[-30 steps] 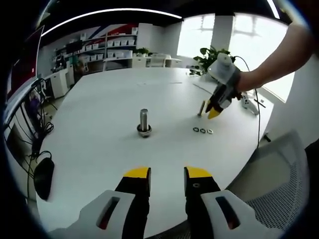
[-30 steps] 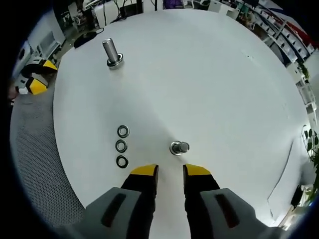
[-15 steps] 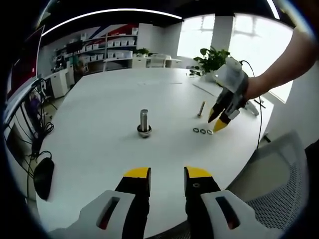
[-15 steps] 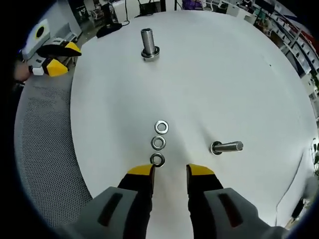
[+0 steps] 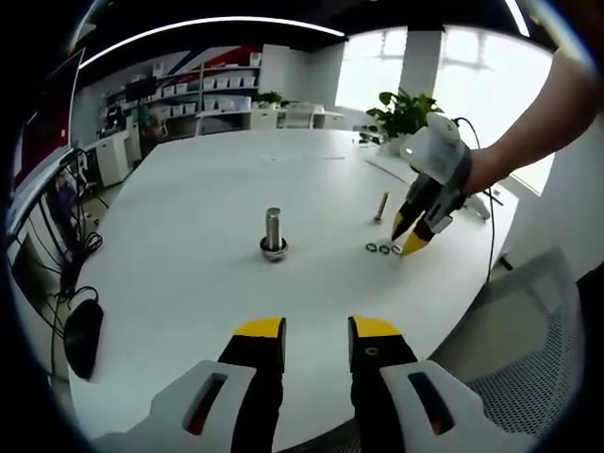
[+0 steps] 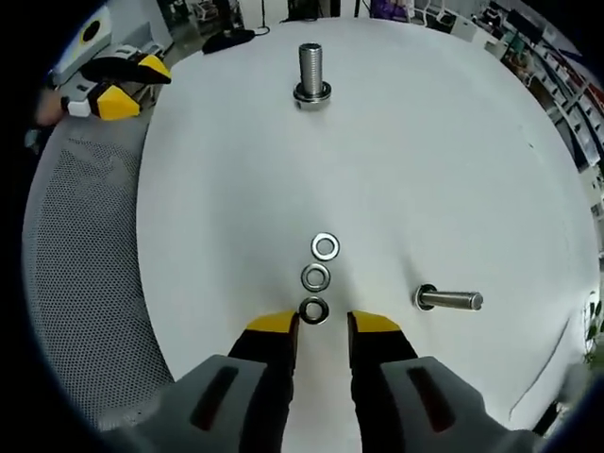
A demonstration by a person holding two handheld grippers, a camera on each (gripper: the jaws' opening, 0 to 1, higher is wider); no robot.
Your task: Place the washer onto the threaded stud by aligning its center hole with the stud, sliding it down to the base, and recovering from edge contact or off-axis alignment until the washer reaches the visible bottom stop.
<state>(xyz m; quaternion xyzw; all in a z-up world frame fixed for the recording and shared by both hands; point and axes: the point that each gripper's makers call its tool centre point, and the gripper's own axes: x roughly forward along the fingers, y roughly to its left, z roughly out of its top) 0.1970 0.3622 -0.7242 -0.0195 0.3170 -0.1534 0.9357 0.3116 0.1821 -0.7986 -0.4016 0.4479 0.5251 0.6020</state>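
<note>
Right gripper [image 6: 321, 323], yellow-tipped jaws, is parted by a narrow gap with nothing between them, poised low over the white round table [image 6: 453, 151]. Its tips sit right at the nearest steel washer [image 6: 313, 310], the closest of three flat metal rings lying in a short row; jaws just short of it or barely touching, cannot tell which. Middle washer [image 6: 315, 277] and far washer [image 6: 326, 247] lie beyond, all three flat on the tabletop, close together.

Left gripper [image 5: 316, 330], same yellow tips, also parted with nothing held, hangs over the near table edge well away from the parts.

Upright threaded steel stud [image 6: 310, 69] stands on its wider base with a ring at the bottom, well apart from the washer row, farther across the table. In the left gripper view the same stud [image 5: 273, 229] is ahead of the jaws, and the right gripper [image 5: 408, 238] with a person's hand is over the washers [image 5: 382, 249].

Second steel bolt [image 6: 449, 300] lies on its side, near the washer row but not touching.

Grey mesh chair [image 6: 80, 283] sits beside the table edge.
</note>
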